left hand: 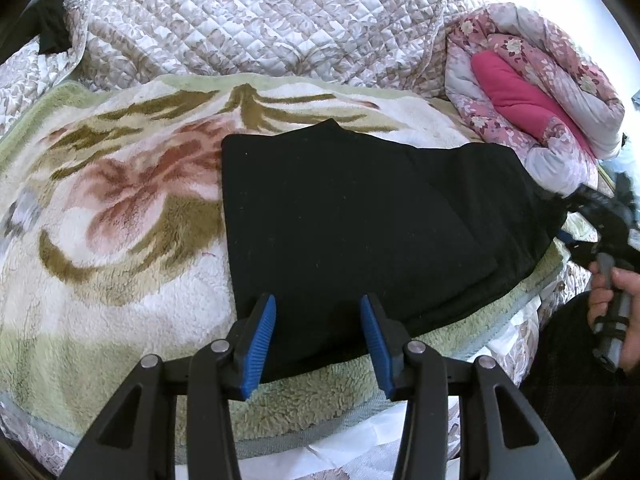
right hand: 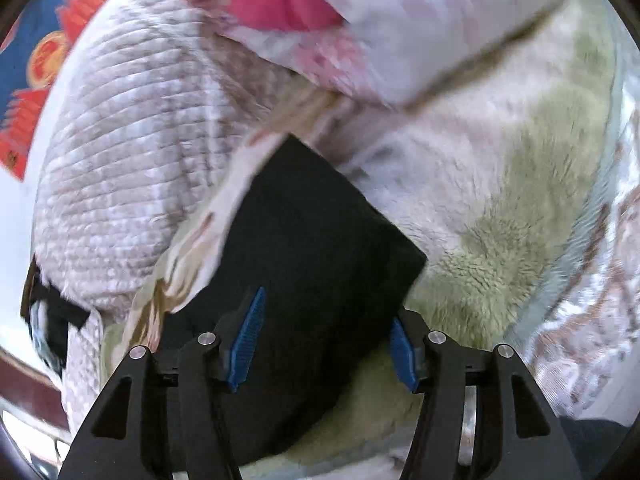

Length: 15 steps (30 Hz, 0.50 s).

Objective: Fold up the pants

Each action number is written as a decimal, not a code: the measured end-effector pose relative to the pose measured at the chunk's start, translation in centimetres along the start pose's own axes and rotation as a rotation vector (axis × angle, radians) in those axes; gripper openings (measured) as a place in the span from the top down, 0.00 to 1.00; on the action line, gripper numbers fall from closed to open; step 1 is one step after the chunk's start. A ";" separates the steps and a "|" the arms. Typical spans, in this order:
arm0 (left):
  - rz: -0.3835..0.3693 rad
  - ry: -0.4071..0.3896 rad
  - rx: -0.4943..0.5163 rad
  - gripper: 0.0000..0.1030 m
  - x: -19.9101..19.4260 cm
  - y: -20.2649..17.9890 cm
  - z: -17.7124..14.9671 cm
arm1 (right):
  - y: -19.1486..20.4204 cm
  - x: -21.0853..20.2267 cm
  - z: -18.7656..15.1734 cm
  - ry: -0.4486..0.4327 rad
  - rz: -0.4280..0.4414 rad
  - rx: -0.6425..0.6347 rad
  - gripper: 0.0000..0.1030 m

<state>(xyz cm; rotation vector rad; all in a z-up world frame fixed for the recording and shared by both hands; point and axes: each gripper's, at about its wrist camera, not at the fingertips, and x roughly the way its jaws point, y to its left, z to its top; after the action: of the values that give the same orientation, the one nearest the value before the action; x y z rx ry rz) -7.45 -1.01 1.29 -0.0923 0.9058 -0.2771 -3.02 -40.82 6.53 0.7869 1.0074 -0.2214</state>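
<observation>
The black pants point(left hand: 360, 216) lie folded flat on a fleece blanket with a flower pattern point(left hand: 120, 208). My left gripper point(left hand: 318, 340) hangs over their near edge, its blue pads point(left hand: 260, 344) standing apart with the dark cloth below them, not pinched. In the blurred right wrist view the pants point(right hand: 312, 240) run away from my right gripper point(right hand: 326, 346). Its blue pads point(right hand: 248, 340) are also apart over the cloth. In the left wrist view a hand point(left hand: 616, 292) holds the right gripper's grey handle at the pants' right end. The fingertips there are hidden.
A quilted bedspread point(left hand: 260, 20) is bunched behind the blanket. A rolled pink flowered quilt point(left hand: 532, 92) lies at the back right, close to the pants' end. The person's dark-clothed leg point(left hand: 576, 392) is at the lower right. A blue and red patterned surface point(right hand: 36, 60) shows at far left.
</observation>
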 end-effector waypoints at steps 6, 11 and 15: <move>-0.007 0.007 -0.035 0.54 -0.6 0.9 0.9 | 3.2 -1.1 1.3 -0.053 0.018 -0.109 0.76; 0.019 -0.034 -0.075 0.54 -1.5 2.7 2.1 | 8.3 -2.0 1.4 -0.050 0.079 -0.258 0.78; 0.048 -0.052 -0.117 0.54 -1.7 4.7 2.5 | 13.8 -2.4 -0.2 -0.024 0.159 -0.398 0.78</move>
<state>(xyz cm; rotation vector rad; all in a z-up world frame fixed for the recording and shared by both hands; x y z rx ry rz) -5.55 3.87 3.23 -0.1852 0.8713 -0.1764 2.57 -31.29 15.12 0.4958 0.9227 0.1056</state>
